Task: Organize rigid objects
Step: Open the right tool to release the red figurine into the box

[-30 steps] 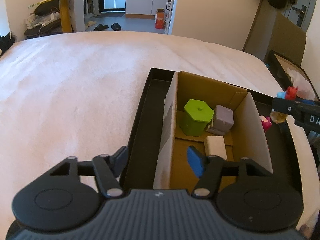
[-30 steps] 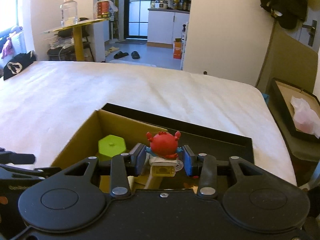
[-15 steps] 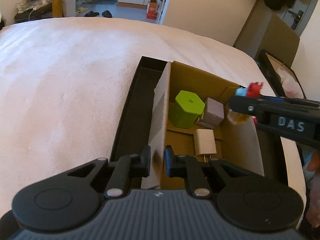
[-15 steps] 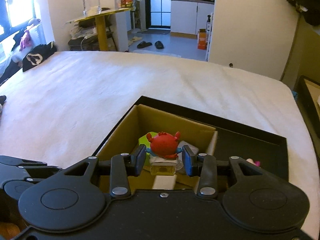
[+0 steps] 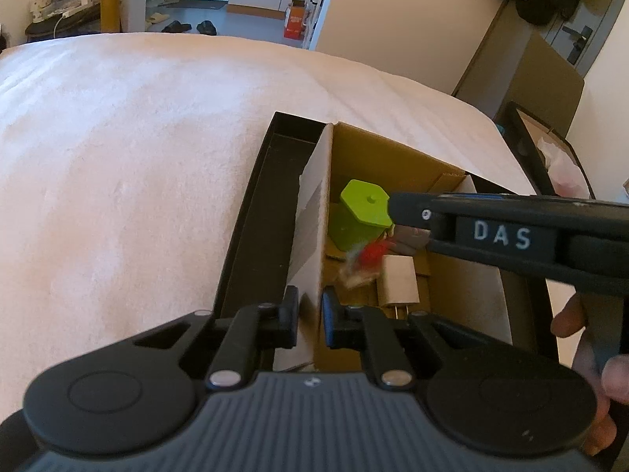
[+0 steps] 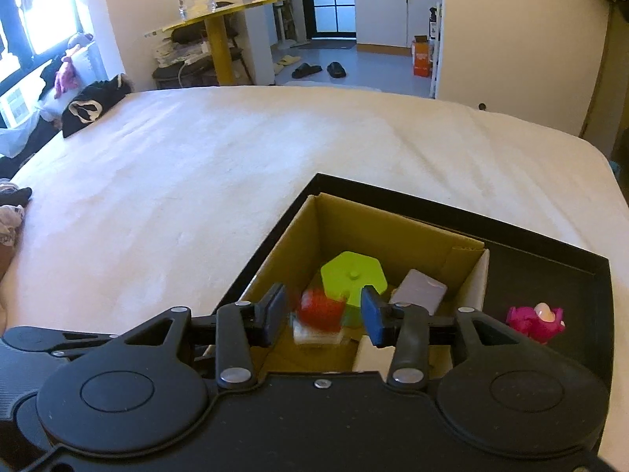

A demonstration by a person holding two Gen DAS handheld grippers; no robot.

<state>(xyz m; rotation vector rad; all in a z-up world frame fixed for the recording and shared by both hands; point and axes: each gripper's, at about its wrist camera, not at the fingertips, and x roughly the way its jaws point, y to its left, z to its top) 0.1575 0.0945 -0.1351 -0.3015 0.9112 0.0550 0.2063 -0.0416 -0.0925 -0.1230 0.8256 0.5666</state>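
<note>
A cardboard box (image 5: pixel 397 165) (image 6: pixel 397 232) stands inside a black tray (image 5: pixel 255 212) (image 6: pixel 550 271) on the bed. My left gripper (image 5: pixel 310 316) is shut on the box's white left wall (image 5: pixel 310 236). My right gripper (image 6: pixel 322 314) is open above the box. The red crab toy (image 6: pixel 318 308) (image 5: pixel 369 253) is blurred, falling free between the fingers into the box. Inside lie a green hexagonal container (image 5: pixel 363 212) (image 6: pixel 352 275), a grey block (image 6: pixel 418 291) and a white charger (image 5: pixel 399 285).
A pink toy (image 6: pixel 536 320) lies in the tray right of the box. The white bed (image 6: pixel 236 173) spreads left and ahead. Another tray with tissue (image 5: pixel 558 161) sits beside the bed at right. A yellow table (image 6: pixel 216 35) stands beyond.
My right gripper moved over the box and opened, letting go of the red crab toy, which is dropping. My left gripper closed on the box's left wall.
</note>
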